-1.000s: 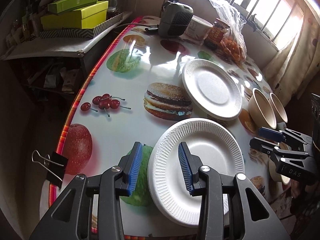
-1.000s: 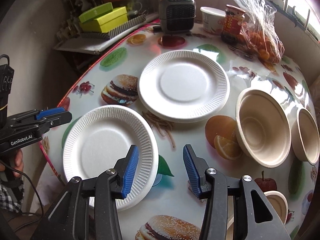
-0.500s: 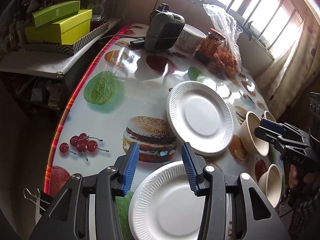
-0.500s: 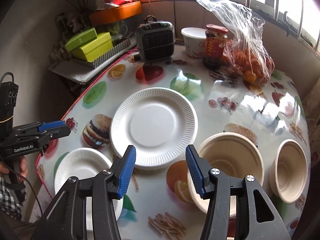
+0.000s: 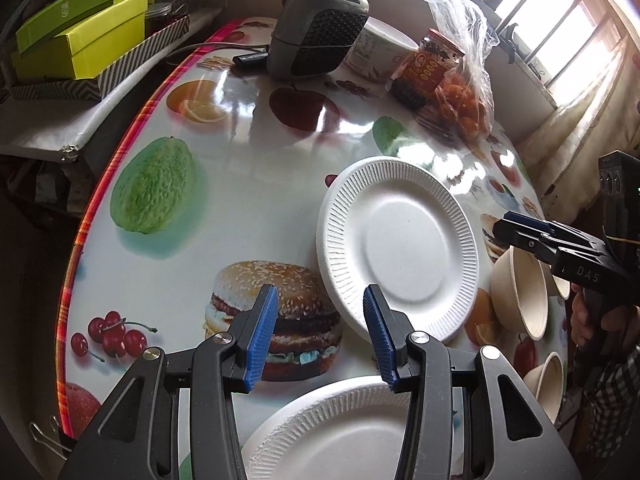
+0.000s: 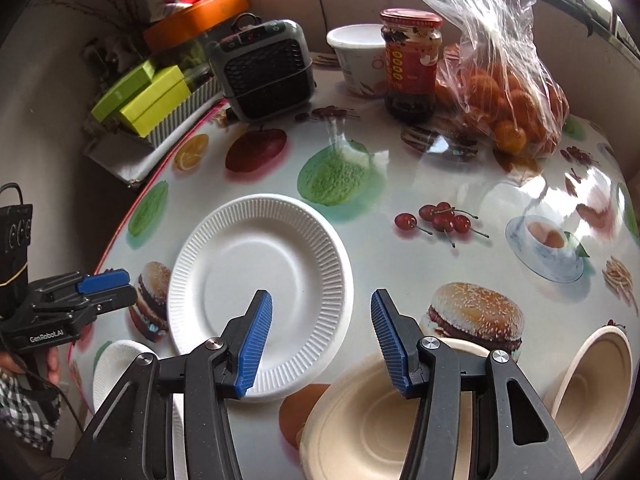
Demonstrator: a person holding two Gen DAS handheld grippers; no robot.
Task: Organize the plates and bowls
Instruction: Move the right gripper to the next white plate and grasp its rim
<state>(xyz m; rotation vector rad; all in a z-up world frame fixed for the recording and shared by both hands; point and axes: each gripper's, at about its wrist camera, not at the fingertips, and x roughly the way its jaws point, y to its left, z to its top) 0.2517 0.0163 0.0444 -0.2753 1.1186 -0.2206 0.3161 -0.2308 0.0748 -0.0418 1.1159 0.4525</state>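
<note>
Hovering spread and empty, the left hand-held gripper [image 5: 316,334] and right hand-held gripper [image 6: 322,344] are flanking the white plate [image 6: 260,296] (mid-frame) lying on the tabletop [image 6: 400,184]; beige bowls [image 6: 384,420] are sitting lower right.

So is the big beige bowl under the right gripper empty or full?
Empty: the big beige bowl shows only its bare ringed inside.

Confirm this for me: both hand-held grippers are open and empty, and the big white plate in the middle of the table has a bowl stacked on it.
Wrong on the bowl. The big white plate is bare; the right wrist view shows the bowls on the table beside it. Both the left hand-held gripper and the right hand-held gripper are open and empty.
</note>
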